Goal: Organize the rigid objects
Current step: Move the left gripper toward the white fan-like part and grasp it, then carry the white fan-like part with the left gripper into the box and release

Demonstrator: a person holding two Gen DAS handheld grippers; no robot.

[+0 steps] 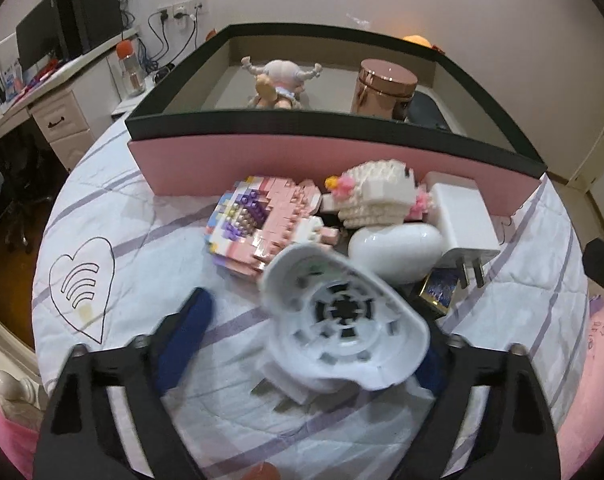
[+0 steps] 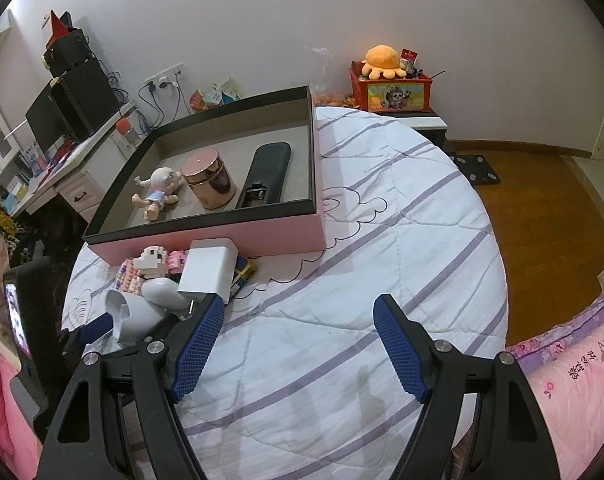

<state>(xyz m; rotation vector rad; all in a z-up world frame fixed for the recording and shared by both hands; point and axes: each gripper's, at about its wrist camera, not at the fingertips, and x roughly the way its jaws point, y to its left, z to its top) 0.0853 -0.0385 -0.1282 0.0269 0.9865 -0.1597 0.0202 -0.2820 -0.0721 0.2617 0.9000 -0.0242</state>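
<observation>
A white hollow plastic part, blurred, lies on the quilt between the fingers of my left gripper. The left blue pad stands apart from it; the right pad is mostly hidden behind it. Just beyond lie a pink block model, a white block model, a white oval case and a white charger. Behind them stands the pink box holding a doll, a rose-gold jar and a black case. My right gripper hangs open over bare quilt.
A small blue and gold box lies under the charger's prongs. The bed's quilt stretches right of the pile. A desk with monitors stands at the far left, a nightstand with a red box at the back.
</observation>
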